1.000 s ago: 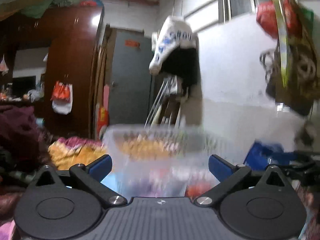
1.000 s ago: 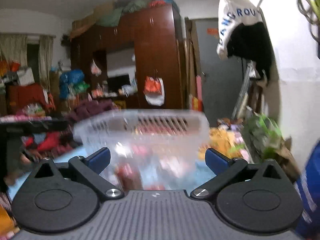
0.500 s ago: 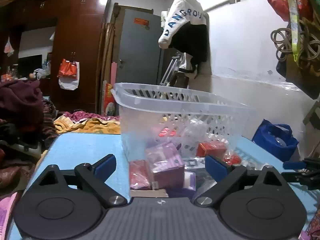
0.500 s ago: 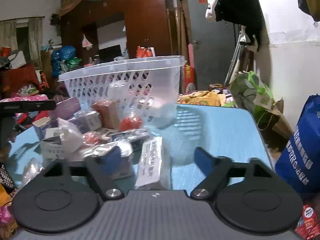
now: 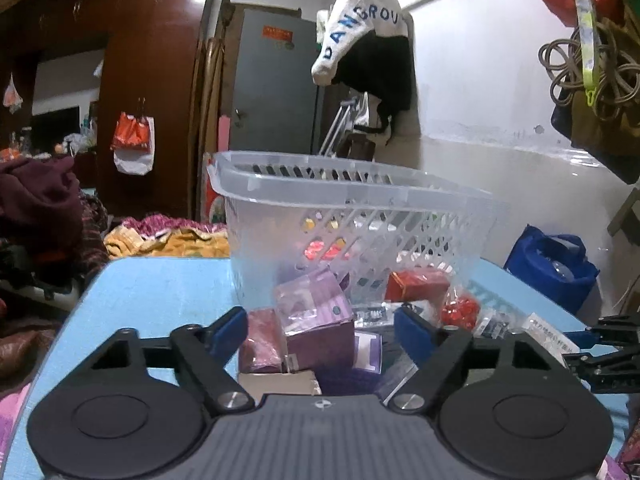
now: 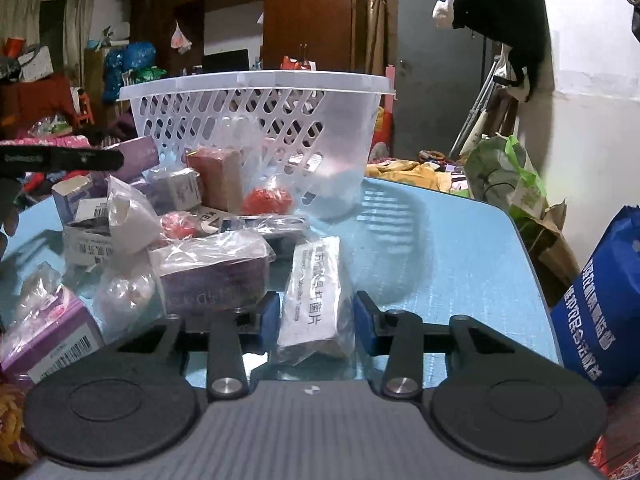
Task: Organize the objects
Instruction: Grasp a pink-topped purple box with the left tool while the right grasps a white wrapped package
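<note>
A clear plastic basket (image 5: 352, 216) stands on the blue table (image 5: 160, 288); it also shows in the right wrist view (image 6: 256, 120). A pile of small boxes and bagged packets lies in front of it. My left gripper (image 5: 320, 330) is open around a purple box (image 5: 316, 320) and a maroon packet (image 5: 260, 340). My right gripper (image 6: 316, 322) has its fingers close on both sides of a white bagged packet with print (image 6: 316, 300). A purple bagged box (image 6: 212, 272) lies just left of it.
A red box (image 6: 218, 178) and red round packets (image 6: 266, 202) lie near the basket. A blue bag (image 6: 600, 300) stands past the table's right edge. A wardrobe, a door and hung clothes fill the back.
Both grippers have come down from basket height to the table. The right fingers have narrowed around the white packet; the left fingers have narrowed a little around the purple box.
</note>
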The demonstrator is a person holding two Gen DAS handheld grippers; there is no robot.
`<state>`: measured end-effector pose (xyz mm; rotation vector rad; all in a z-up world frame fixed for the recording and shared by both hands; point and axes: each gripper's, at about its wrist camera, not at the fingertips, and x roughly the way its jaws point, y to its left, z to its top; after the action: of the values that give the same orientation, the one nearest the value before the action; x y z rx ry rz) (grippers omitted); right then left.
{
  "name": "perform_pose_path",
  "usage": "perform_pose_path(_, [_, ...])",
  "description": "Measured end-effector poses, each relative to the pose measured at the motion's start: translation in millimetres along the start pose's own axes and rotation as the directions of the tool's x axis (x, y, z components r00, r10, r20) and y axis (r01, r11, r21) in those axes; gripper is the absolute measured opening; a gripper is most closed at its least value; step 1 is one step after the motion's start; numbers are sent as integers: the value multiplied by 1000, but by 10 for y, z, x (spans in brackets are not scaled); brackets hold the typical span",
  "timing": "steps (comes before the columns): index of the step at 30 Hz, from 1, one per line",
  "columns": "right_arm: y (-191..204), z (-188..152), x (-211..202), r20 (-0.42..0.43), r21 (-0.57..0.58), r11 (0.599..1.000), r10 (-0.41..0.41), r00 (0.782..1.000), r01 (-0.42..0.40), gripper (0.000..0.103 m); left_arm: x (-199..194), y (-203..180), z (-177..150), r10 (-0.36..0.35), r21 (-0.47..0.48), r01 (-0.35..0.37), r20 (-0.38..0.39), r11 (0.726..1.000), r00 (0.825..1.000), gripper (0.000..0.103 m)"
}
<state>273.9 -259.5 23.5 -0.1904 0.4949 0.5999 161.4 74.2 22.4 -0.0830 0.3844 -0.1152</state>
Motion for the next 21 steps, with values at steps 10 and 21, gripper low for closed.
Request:
perform_pose_path(10, [-25, -30, -60, 49, 28, 1000, -11, 999, 10, 42, -46, 2, -60, -31, -21, 31, 21, 999, 999, 44])
perform_pose_path(21, [-42, -58, -125, 108, 62, 998, -24, 994, 17, 42, -234, -7, -157, -113, -26, 119, 169, 992, 979, 44])
